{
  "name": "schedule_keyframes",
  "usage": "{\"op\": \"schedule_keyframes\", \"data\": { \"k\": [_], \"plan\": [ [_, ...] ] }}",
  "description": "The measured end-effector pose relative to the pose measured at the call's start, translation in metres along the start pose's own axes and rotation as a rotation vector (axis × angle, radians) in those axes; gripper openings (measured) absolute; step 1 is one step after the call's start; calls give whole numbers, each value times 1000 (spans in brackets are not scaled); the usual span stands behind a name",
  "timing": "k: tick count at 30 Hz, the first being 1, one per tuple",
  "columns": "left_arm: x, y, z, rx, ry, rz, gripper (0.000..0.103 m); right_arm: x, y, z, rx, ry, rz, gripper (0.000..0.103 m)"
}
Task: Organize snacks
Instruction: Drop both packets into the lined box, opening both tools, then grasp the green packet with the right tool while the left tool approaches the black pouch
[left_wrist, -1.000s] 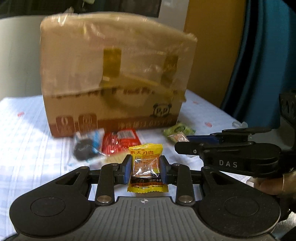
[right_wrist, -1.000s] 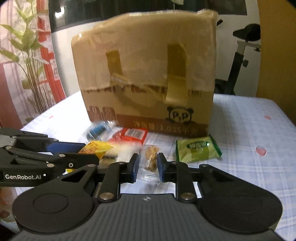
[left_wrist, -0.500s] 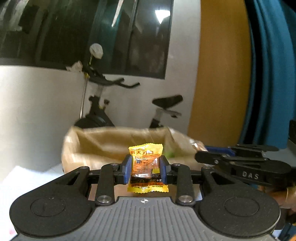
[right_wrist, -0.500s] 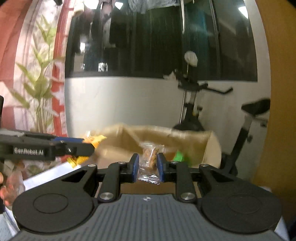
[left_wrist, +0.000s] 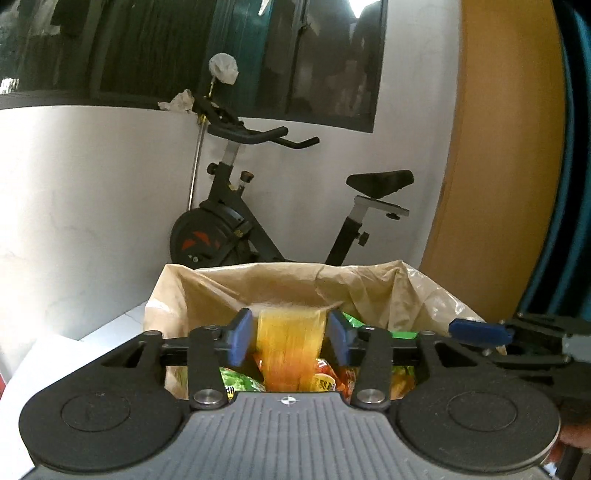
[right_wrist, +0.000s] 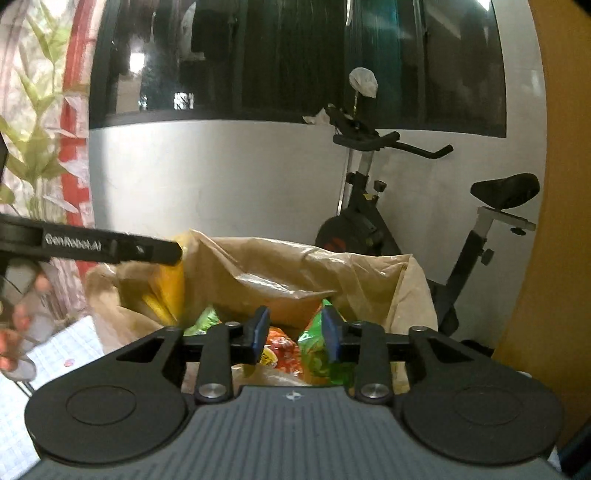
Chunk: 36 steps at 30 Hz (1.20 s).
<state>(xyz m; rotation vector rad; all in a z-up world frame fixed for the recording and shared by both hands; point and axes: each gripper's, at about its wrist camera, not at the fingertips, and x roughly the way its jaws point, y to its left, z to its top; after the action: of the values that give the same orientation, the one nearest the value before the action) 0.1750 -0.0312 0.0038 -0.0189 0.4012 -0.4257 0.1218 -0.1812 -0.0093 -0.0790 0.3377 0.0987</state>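
Both grippers hover over the open top of a brown cardboard box (left_wrist: 373, 291) lined with plastic and holding several snack packets (left_wrist: 240, 380). My left gripper (left_wrist: 290, 339) is open; the yellow snack packet (left_wrist: 290, 350) is a blurred streak falling between its blue pads. My right gripper (right_wrist: 293, 338) is open and empty above the box (right_wrist: 295, 269), with green and red packets (right_wrist: 314, 343) below it. The left gripper also shows in the right wrist view (right_wrist: 110, 247), with the falling yellow packet (right_wrist: 168, 291) under it.
An exercise bike (left_wrist: 240, 221) stands behind the box against a white wall. A checked tablecloth (right_wrist: 55, 354) shows at the lower left. A plant (right_wrist: 29, 147) is at the far left. A yellow wall (left_wrist: 498, 166) is on the right.
Both grippers have opened over the box. The yellow packet is dropping out of the left one, and the clear nut packet has left the right one.
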Motion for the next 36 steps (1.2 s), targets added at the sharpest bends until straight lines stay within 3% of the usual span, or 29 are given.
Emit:
{"op": "schedule_keyframes", "data": {
  "k": [8, 13, 16, 21, 25, 30, 36],
  "plan": [
    [-31, 18, -14, 22, 8, 32, 50, -46, -19, -15, 14, -74, 43, 47],
    [-61, 31, -27, -20, 16, 32, 50, -77, -30, -36, -1, -97, 16, 57],
    [-72, 37, -40, -31, 22, 55, 51, -88, -37, -55, 14, -93, -11, 57],
    [-75, 45, -62, -71, 36, 93, 51, -80, -43, -91, 55, 3, -31, 58],
    [-72, 47, -81, -108, 71, 93, 54, -66, -36, -123, 10, 58, -16, 81],
    [-68, 45, -101, -115, 121, 95, 57, -36, -30, -157, -11, 155, -29, 81],
    [-60, 46, -109, -115, 153, 108, 57, -6, -29, -173, -37, 219, -21, 81]
  ]
}}
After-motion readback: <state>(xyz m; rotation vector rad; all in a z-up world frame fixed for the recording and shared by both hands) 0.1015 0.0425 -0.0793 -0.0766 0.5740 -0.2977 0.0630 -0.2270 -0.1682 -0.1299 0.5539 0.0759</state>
